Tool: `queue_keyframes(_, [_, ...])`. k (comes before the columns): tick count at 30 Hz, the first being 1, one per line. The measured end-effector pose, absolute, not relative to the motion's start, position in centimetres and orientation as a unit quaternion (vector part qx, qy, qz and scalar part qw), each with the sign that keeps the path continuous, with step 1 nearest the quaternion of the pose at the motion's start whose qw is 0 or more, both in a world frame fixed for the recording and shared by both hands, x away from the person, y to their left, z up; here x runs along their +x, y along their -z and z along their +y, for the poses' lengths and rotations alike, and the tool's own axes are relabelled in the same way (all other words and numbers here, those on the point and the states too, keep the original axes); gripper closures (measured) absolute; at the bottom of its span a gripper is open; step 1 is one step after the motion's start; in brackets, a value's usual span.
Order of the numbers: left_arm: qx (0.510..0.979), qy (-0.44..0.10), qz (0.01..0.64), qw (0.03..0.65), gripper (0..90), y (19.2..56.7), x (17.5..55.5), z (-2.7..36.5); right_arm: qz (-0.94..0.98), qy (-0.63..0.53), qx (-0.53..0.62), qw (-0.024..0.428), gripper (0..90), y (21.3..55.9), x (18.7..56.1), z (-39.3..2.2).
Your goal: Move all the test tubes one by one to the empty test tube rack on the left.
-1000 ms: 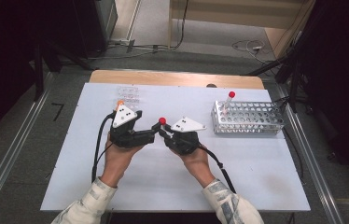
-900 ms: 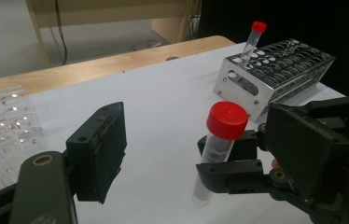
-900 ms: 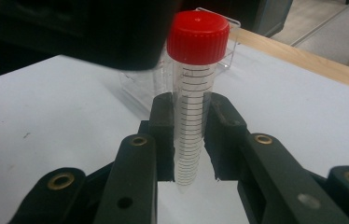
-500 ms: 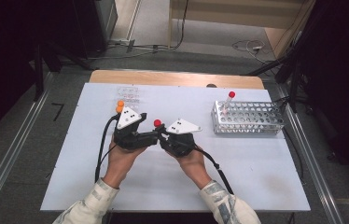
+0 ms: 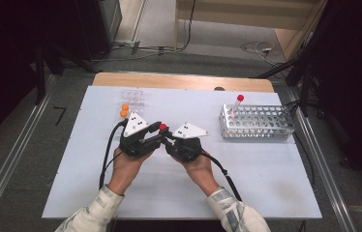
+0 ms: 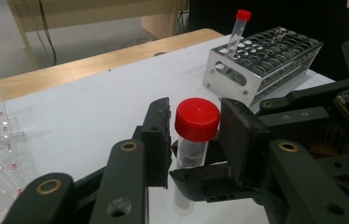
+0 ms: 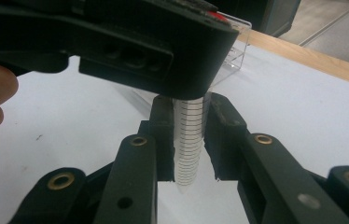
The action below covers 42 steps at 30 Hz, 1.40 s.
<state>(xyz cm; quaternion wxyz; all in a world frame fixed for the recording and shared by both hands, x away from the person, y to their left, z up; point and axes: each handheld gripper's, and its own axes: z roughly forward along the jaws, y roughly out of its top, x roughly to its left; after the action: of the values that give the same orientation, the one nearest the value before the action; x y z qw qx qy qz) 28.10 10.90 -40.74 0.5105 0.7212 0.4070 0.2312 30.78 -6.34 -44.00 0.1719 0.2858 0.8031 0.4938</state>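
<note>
Starting at the left of the table (image 5: 72,193), I see a clear plastic rack (image 5: 132,95) near the far edge with two orange caps (image 5: 124,110) just in front of it. Next comes my left gripper (image 5: 156,137), pointing right toward the middle of the white surface. Its jaws have just been closing, and the tube's red cap (image 6: 197,119) sits between them; in the left gripper view the right pad touches the cap's side, while a thin sliver of gap seems to remain at the left pad, so I cannot tell whether the squeeze is complete.

The tube (image 7: 189,140) itself stands roughly upright above the middle of the table, a little nearer the far edge than the near one. It is a clear plastic tube with fine black graduation lines ringed down its side, a body that narrows to a cone at the bottom, some pale lettering under the cap, and a glossy red screw cap with ribbed sides.

My right gripper (image 5: 165,138) meets the left one nose to nose and is clamped narrow on the tube's lined body, pads pressed on both sides.

Farther right, near the far right corner, a metal tube rack (image 5: 259,123) holds one more red-capped tube (image 5: 237,104), leaning slightly.
</note>
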Motion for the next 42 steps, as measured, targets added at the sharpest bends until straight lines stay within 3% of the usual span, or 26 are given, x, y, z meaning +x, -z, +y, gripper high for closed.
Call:
queue_keyframes(9, [0.719,-0.230,0.410,0.512,70.1,40.7,28.2,11.0,0.805,-0.493,0.286,0.165,68.3,44.0,30.8,-6.3])
queue_keyframes(13, [0.717,-0.230,0.413,0.513,70.3,40.5,28.1,11.4,0.812,-0.491,0.276,0.153,48.1,43.9,30.9,-6.5])
queue_keyframes(19, [0.702,-0.231,0.430,0.519,70.6,39.9,28.1,13.3,0.821,-0.476,0.276,0.151,34.4,43.7,30.9,-7.4])
queue_keyframes(42, [0.648,-0.283,0.492,0.509,70.7,36.9,27.4,21.8,0.816,-0.466,0.289,0.184,35.2,43.2,30.6,-11.5])
